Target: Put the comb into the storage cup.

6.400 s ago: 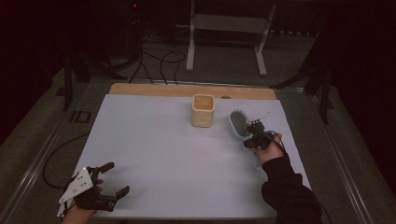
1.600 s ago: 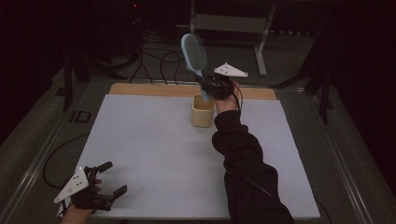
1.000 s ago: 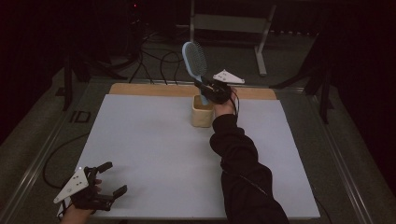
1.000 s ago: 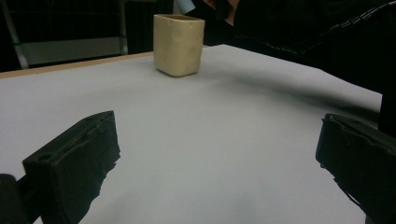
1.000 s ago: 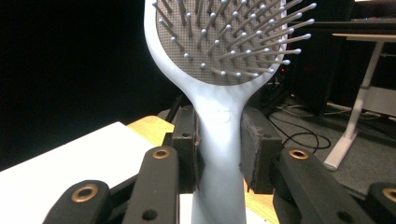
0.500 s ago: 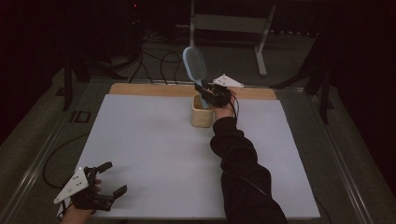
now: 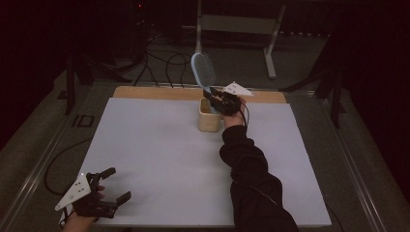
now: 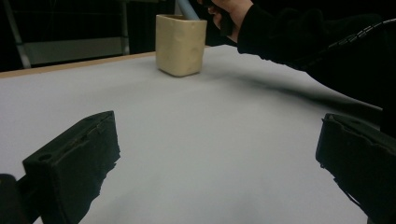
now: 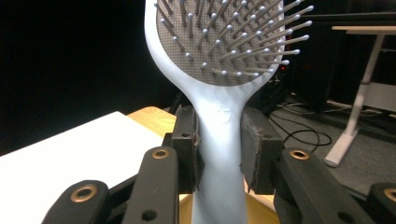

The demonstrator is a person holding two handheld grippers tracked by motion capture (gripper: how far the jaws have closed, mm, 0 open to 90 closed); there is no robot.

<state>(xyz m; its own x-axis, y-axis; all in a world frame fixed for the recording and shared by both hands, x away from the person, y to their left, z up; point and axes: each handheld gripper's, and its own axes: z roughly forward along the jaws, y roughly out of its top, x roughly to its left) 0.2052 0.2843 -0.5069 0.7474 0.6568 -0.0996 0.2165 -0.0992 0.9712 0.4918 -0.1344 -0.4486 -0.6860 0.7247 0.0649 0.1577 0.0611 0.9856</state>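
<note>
The wide pale grey table top (image 7: 159,159) lies bare between the near left corner and the far middle, so a hand can cross it freely there. The only standing obstacle is the small cream rectangular cup (image 7: 209,116) near the far edge, with the light blue plastic hairbrush (image 7: 203,72) rising above it. The person's black-sleeved right forearm (image 7: 241,154) bars the right-hand path toward the cup.

My table (image 7: 159,159) was covered by a pale grey sheet, with a strip of bare wood (image 7: 145,93) showing along its far edge. Beyond it, black cables (image 7: 162,63) lay looped on the dark floor, beside the pale legs of a metal stand (image 7: 270,48) further back.
</note>
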